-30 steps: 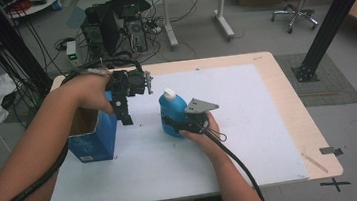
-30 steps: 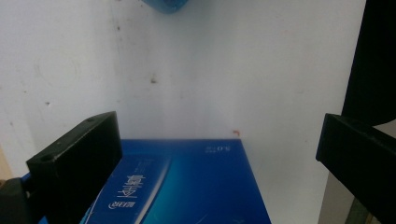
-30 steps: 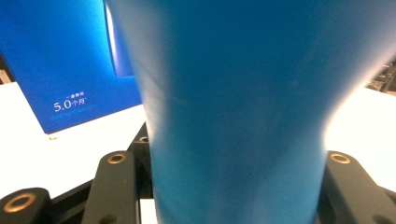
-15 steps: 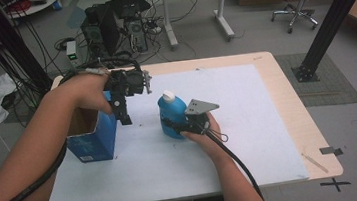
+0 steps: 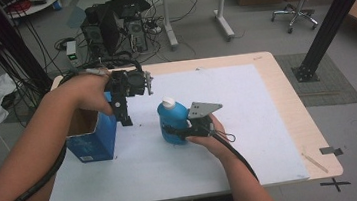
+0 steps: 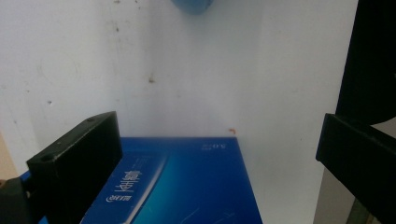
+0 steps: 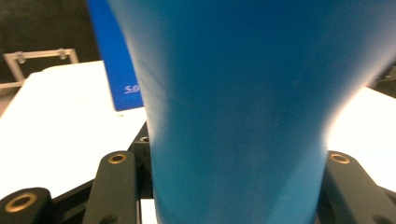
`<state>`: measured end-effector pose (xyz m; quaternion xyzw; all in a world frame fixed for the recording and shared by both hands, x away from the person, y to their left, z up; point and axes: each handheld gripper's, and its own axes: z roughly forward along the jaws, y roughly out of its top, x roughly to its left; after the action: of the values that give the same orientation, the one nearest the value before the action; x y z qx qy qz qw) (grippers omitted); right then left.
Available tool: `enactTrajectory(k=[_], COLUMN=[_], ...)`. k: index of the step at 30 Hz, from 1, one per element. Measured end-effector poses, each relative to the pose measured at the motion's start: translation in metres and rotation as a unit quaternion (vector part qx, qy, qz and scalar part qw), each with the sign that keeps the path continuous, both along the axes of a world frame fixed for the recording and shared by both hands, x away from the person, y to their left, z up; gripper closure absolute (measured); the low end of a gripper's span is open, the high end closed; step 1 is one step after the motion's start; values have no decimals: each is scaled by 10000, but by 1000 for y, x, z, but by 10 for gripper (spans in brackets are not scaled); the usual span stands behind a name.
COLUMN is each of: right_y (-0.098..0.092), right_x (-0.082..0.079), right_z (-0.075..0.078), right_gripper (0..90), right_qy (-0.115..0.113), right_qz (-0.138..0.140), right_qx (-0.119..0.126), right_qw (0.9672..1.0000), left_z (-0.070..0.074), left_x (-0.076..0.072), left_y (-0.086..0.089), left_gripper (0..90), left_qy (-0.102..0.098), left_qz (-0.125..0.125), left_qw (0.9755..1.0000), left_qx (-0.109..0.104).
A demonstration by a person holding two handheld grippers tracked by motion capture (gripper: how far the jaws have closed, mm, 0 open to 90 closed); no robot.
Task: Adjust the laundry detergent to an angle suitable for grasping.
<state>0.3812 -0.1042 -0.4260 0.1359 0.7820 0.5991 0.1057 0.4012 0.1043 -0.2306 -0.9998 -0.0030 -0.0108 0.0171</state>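
Note:
A blue bottle (image 5: 174, 123) with a white cap stands upright near the middle of the white mat (image 5: 249, 123). My right gripper (image 5: 172, 131) is shut on its lower body from the near side. In the right gripper view the bottle (image 7: 233, 107) sits between both jaws. A blue cardboard box (image 5: 92, 139) with an open top stands at the left. My left gripper (image 5: 127, 117) hangs over the box's right edge, pointing down, open. In the left gripper view the box (image 6: 177, 186) lies below the wide-apart jaws of that gripper (image 6: 219, 135), untouched.
The mat covers a wooden table (image 5: 299, 118) whose right half is bare. Beyond the far edge stand computer cases and cables (image 5: 113, 27). A black post (image 5: 329, 19) rises at the right, off the table.
The right gripper with the bottle has sunk slightly and edged a little left. The left gripper has stayed over the box.

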Motion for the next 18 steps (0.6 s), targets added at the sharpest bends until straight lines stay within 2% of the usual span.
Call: enactTrajectory(k=[11,18], right_y=[-4,-3], right_x=[-6,-13], right_z=[-1,-3], right_gripper=[465,465], right_qy=[81,131], right_qz=[499,922], right_qx=[-106,-113], right_qw=[9987,9956], left_z=[0,-1], left_x=[-4,-4], left_y=[1,-1], left_gripper=[8,8], left_qy=[1,28], left_qz=[15,5], left_qw=[10000,10000], left_qx=[24,50])
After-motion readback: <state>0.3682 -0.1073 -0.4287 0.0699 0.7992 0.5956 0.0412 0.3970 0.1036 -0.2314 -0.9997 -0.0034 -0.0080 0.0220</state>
